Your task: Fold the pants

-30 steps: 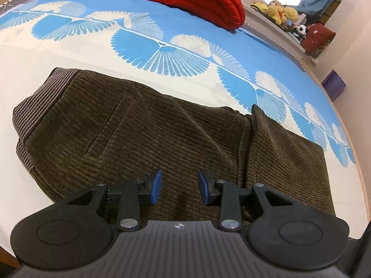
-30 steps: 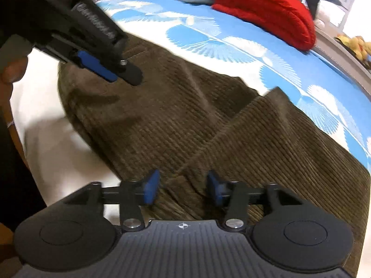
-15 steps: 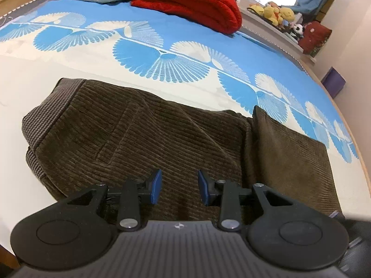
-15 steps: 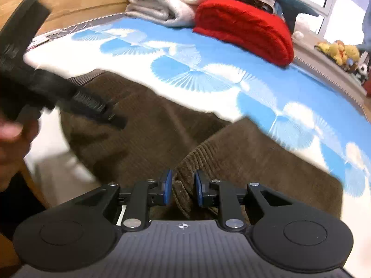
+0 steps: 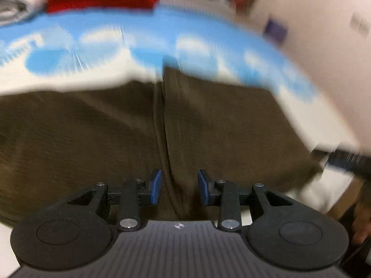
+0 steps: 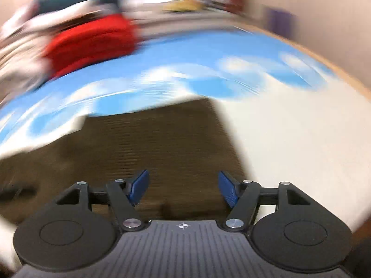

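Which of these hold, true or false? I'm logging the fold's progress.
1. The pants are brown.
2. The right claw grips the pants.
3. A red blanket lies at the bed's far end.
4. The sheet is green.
1. True: the pants are brown.
2. False: the right claw is open, nothing pinched.
3. True: the red blanket lies at the far end.
4. False: the sheet is blue and white.
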Demonstrator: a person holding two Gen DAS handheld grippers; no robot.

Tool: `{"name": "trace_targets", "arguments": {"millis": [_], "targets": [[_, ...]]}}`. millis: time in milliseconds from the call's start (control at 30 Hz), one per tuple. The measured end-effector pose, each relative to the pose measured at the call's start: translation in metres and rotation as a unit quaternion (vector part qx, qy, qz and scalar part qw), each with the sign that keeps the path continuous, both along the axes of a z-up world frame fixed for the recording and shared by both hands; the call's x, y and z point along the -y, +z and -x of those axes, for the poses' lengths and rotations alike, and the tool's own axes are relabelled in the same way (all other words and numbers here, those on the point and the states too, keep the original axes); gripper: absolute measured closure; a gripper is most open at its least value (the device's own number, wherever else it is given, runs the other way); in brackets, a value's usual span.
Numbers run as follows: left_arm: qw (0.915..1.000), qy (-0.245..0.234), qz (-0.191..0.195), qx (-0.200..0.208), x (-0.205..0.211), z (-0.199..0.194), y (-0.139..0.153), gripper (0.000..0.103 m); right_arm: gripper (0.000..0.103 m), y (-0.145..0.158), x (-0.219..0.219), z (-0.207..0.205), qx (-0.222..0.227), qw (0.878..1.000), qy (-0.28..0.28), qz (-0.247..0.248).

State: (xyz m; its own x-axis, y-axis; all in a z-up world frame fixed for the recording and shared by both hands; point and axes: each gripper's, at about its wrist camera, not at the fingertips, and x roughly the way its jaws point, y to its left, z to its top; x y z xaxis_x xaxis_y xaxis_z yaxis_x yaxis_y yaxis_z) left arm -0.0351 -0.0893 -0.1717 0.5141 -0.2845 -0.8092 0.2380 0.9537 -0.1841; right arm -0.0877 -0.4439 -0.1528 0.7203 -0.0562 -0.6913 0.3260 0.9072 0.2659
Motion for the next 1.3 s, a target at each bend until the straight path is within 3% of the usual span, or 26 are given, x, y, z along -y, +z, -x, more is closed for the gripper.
{"name": "trace_targets", "arguments": {"millis": [100,167,267,333,367,467,567,633,700,767,833,900,967,1000,1033,1067,1100,1200,1300], "targets": [[0.9998,0.009,-0.017,-0.002,0.007,0.001,-0.005,0.060,0.029,-0.029,0.037,0.008,-0.031,0.994,-0.066,-0.079],[0.9998,0.013,-0.013,-0.006,0.007,-0.002,-0.001,0.060,0.025,-0.045,0.051,0.007,-0.035,0.987,-0.079,-0.137],[0.9997,0.009,-0.023,-0.003,0.007,-0.002,0.004,0.060,0.024,-0.061,0.058,0.001,-0.034,0.979,-0.078,-0.185],[0.9993,0.006,-0.037,0.005,0.012,-0.003,0.011,0.060,0.034,-0.060,0.064,-0.003,-0.034,0.974,-0.073,-0.212],[0.9989,0.007,-0.045,0.009,0.016,-0.005,0.019,0.060,0.048,-0.059,0.063,-0.005,-0.033,0.972,-0.071,-0.220],[0.9982,0.012,-0.052,0.028,0.024,-0.014,0.052,0.059,0.068,-0.046,0.060,-0.002,-0.019,0.977,-0.073,-0.201],[0.9979,-0.019,-0.035,0.051,0.054,-0.030,0.099,0.049,0.073,-0.013,0.035,0.004,0.033,0.991,-0.032,-0.126],[0.9971,-0.060,0.002,0.047,0.079,-0.044,0.127,0.024,0.074,0.014,0.005,0.008,0.090,0.994,0.030,-0.044],[0.9923,-0.114,0.046,0.016,0.107,-0.062,0.148,0.013,0.075,0.035,-0.033,0.017,0.147,0.983,0.106,0.038],[0.9849,-0.162,0.058,-0.018,0.137,-0.079,0.158,0.011,0.075,0.042,-0.062,0.020,0.180,0.966,0.162,0.087],[0.9835,-0.179,0.018,-0.016,0.160,-0.089,0.160,0.011,0.075,0.046,-0.084,0.026,0.201,0.951,0.201,0.123],[0.9824,-0.178,-0.055,-0.013,0.178,-0.097,0.152,0.011,0.075,0.048,-0.101,0.032,0.221,0.935,0.234,0.151],[0.9782,-0.160,-0.128,-0.031,0.186,-0.107,0.133,0.014,0.076,0.052,-0.115,0.037,0.241,0.918,0.262,0.174],[0.9761,-0.155,-0.149,-0.035,0.186,-0.108,0.124,0.030,0.076,0.054,-0.120,0.039,0.250,0.911,0.272,0.182],[0.9737,-0.145,-0.172,-0.034,0.183,-0.110,0.114,0.066,0.076,0.055,-0.125,0.042,0.258,0.904,0.282,0.190],[0.9712,-0.140,-0.189,-0.036,0.178,-0.109,0.105,0.081,0.076,0.056,-0.129,0.045,0.265,0.898,0.293,0.196],[0.9708,-0.138,-0.194,-0.033,0.170,-0.110,0.101,0.083,0.075,0.056,-0.132,0.046,0.268,0.893,0.302,0.198],[0.9818,-0.112,-0.152,-0.023,0.126,-0.109,0.105,0.085,0.070,0.057,-0.131,0.042,0.257,0.896,0.320,0.168],[0.9927,-0.071,-0.095,-0.019,0.061,-0.105,0.120,0.085,0.062,0.069,-0.115,0.052,0.281,0.898,0.330,0.078]]}}
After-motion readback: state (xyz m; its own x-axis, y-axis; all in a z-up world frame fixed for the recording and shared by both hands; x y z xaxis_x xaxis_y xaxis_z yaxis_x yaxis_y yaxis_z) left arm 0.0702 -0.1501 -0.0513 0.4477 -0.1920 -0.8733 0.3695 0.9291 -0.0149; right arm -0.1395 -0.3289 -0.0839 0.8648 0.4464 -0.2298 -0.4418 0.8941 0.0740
